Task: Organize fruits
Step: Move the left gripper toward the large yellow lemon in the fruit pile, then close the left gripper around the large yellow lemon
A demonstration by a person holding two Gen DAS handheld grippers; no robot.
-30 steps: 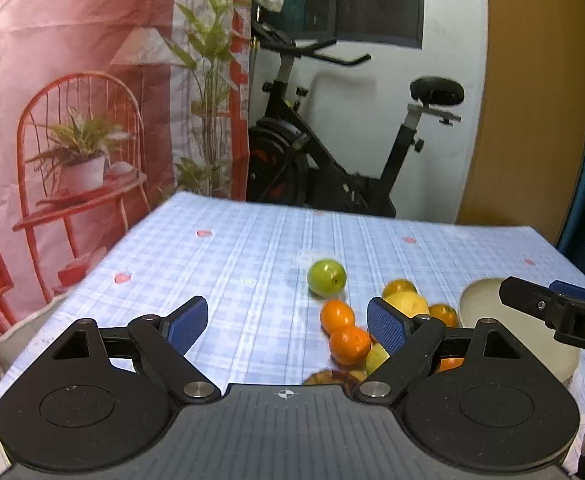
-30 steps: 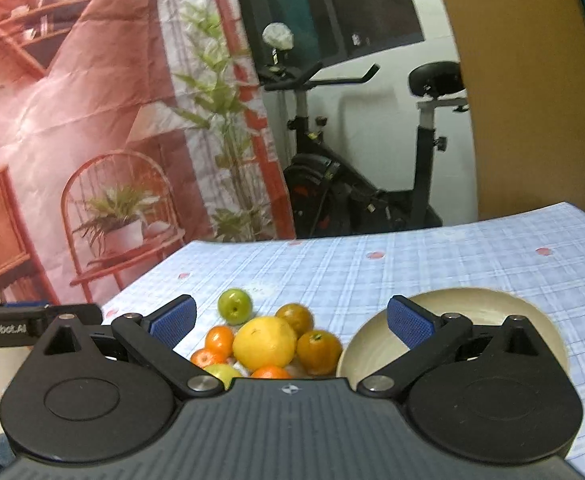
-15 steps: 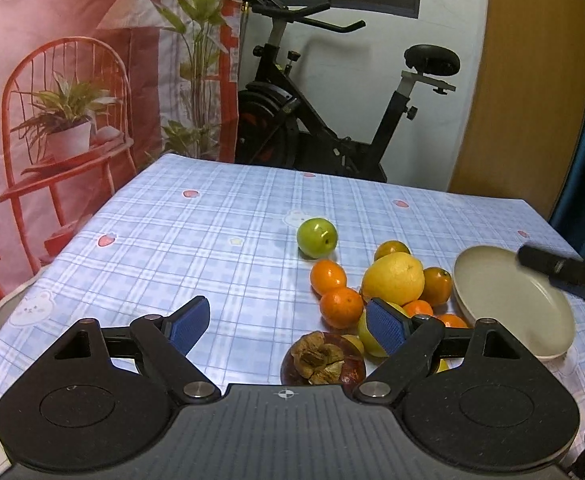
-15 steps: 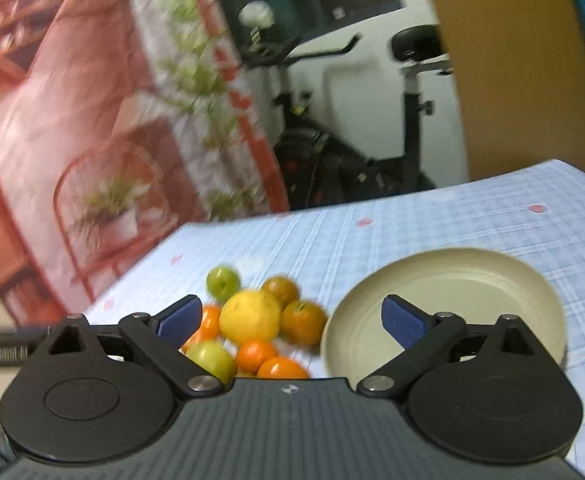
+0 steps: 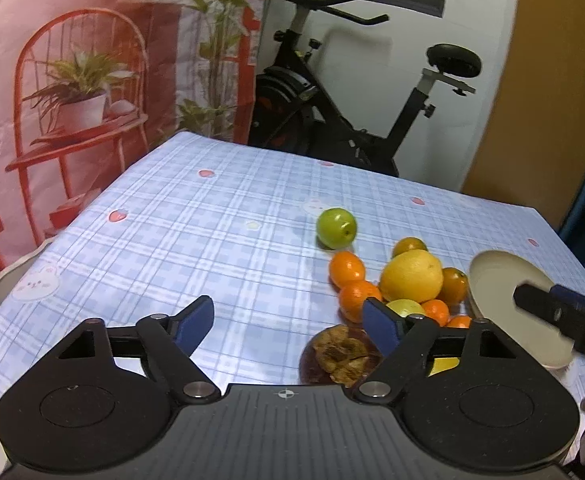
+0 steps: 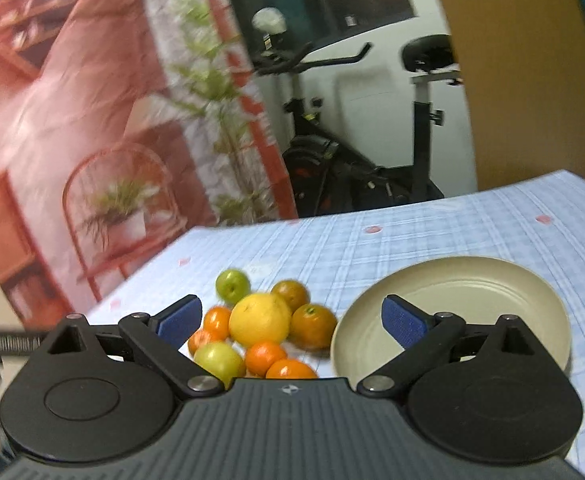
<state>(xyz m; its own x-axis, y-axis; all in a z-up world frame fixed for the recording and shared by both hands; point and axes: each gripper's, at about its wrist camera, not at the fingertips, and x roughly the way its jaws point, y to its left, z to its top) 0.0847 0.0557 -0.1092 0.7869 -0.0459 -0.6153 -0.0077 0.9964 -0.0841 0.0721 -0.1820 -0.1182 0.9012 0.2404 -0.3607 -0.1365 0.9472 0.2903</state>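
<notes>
While the fruits (image 5: 404,280) are sitting in a heap on the table (image 5: 196,240), nothing is lying on the plate (image 6: 472,292) yet. The heap is lying just left of the plate. A big yellow fruit (image 5: 411,276) is sitting in the middle, with small oranges (image 5: 346,268) touching it all around. A green apple (image 5: 336,227) is resting a bit apart on the far side. A dark brown fruit (image 5: 338,354) is sitting at the near edge.

The left gripper (image 5: 288,326) is hanging over the near side of the heap. Its jaws are closing, but nothing is being pinched between them yet. The right gripper (image 6: 290,320) is hanging wide open and empty, with the heap and the plate rim showing between its fingers.

I think the step now is picking a first fruit. The fruits are round and may roll, so it is best to start with one at the edge. Squeezing it gently across its middle should be helping too.
</notes>
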